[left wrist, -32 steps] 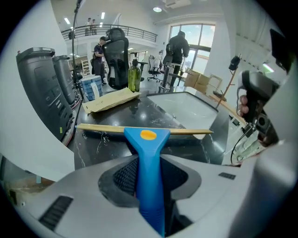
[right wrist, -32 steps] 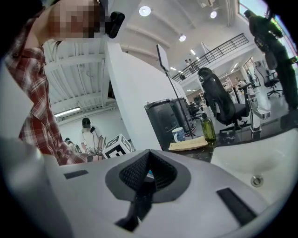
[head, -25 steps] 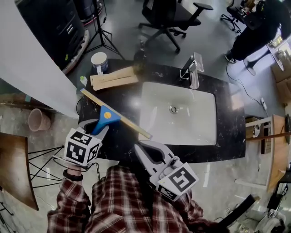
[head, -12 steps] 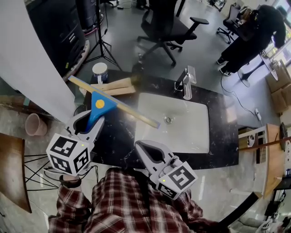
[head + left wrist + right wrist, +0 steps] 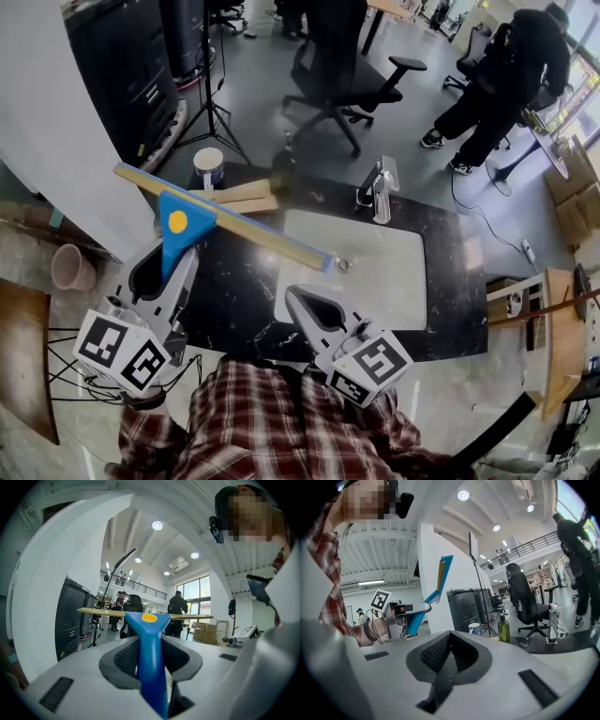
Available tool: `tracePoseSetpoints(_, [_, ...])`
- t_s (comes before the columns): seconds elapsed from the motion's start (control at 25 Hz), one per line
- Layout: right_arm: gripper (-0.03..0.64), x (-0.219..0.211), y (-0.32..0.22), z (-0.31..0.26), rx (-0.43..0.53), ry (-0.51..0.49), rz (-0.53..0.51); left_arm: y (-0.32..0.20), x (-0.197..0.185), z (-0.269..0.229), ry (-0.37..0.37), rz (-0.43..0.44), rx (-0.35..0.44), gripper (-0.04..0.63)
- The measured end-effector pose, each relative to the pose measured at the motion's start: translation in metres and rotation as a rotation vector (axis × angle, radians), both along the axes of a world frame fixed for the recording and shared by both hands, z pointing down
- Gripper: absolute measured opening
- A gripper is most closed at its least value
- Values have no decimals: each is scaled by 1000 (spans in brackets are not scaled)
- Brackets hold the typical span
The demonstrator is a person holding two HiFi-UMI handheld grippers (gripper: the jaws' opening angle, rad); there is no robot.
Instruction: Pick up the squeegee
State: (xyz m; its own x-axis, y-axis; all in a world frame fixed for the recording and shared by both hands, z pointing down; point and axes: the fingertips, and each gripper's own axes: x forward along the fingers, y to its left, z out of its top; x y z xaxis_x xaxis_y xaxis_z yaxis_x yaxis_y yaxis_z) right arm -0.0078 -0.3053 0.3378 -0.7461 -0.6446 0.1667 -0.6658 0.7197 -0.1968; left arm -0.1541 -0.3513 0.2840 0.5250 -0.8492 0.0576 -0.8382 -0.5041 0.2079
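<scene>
My left hand-held gripper [image 5: 169, 259] pinches the squeegee [image 5: 176, 223] by its blue handle and holds it in the air above the dark tabletop [image 5: 234, 286]. The handle widens into a blue triangle with a yellow dot, carrying a long, straight tan blade strip. My right hand-held gripper [image 5: 302, 298] has its jaws pressed together on nothing. One squeegee, two hand-held grippers, one white sink [image 5: 380, 277].

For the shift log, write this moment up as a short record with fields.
held item: squeegee, gripped by its blue handle, lifted clear of the counter
left gripper: shut on the squeegee
right gripper: empty, jaws together
surroundings: black counter with a white sink
task state: squeegee picked up
</scene>
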Motion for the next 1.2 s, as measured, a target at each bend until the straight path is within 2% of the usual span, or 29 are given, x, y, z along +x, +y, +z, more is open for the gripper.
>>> tracePoseSetpoints(0.16, [12,0,-8,-5,24,-4,22,5,1,-4,23,-11,19,135])
tracePoseSetpoints(0.4, [12,1,-20,-15,64,-15,57,6,20,-3,40,35,32,135])
tracePoseSetpoints(1.2, [12,-4,-31,-16,49,-28,45,-2,25,-6,52,51,32,135])
